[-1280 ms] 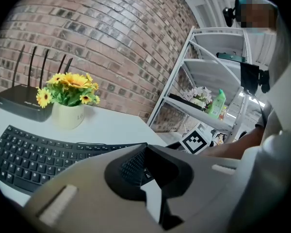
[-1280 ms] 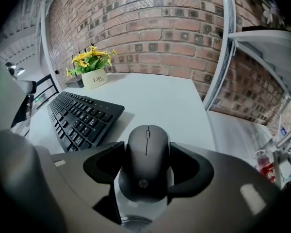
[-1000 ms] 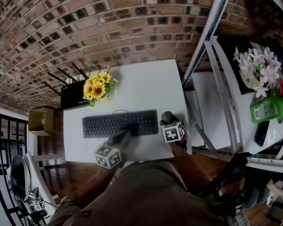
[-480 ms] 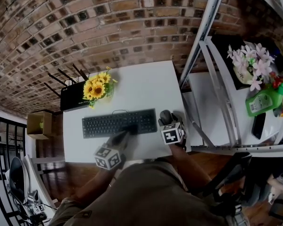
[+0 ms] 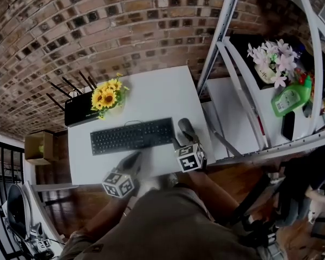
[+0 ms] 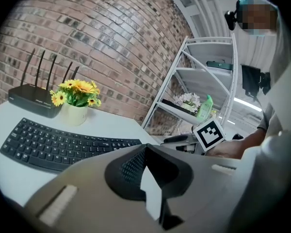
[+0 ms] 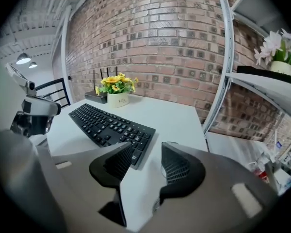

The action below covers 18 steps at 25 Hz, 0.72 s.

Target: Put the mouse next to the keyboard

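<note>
The mouse (image 5: 183,127) was set on the white table (image 5: 157,91), just beside the right end of the keyboard (image 5: 132,136). It was found a little ahead of the right gripper (image 7: 146,150) and off to its right. Its long side seemed to be pointed away from the person. The right gripper's jaws were being closed, with only bare table between them. The left gripper (image 6: 145,152), farther from the mouse, was seen with its jaws together and nothing held. In the right gripper view, most of the mouse was hidden behind the right jaw.

Mouse (image 5: 184,127) lies right of keyboard (image 5: 131,136) on table (image 5: 157,93).
</note>
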Tool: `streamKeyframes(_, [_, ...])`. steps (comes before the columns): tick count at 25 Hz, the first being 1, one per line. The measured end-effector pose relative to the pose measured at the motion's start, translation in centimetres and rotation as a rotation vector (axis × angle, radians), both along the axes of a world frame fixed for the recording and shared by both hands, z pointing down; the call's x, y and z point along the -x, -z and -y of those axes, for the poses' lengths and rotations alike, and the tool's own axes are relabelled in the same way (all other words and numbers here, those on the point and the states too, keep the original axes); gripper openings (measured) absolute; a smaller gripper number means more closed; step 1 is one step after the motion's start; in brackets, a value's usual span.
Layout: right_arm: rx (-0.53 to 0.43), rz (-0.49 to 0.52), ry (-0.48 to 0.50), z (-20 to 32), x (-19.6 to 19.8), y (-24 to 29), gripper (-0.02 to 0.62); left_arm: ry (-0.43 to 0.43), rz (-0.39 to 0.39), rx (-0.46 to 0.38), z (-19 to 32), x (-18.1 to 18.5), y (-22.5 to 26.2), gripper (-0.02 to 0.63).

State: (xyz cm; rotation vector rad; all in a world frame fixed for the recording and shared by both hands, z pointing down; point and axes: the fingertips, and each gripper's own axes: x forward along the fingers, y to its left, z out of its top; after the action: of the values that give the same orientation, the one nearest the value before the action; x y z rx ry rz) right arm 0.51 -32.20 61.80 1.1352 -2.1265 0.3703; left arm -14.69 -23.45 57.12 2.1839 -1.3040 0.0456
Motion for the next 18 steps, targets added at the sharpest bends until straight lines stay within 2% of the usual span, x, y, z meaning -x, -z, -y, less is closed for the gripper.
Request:
streamKeyframes(12, [-0.039, 0.039, 0.079, -7.8, 6.1, 3.1, 0.045, 0.016, -0.037, -0.018, -4.4, 3.0, 0.2, 0.002])
streamKeyframes(15, [-0.042, 0.046, 0.089, -9.5, 7.2, 3.6, 0.016, 0.016, -0.043, -0.024, -5.4, 3.7, 0.3, 0.002])
streamKeyframes(18, [-0.049, 0.049, 0.087, -11.0, 7.8, 4.1, 0.015, 0.010, -0.052, -0.034, -6.4, 3.9, 0.5, 0.002])
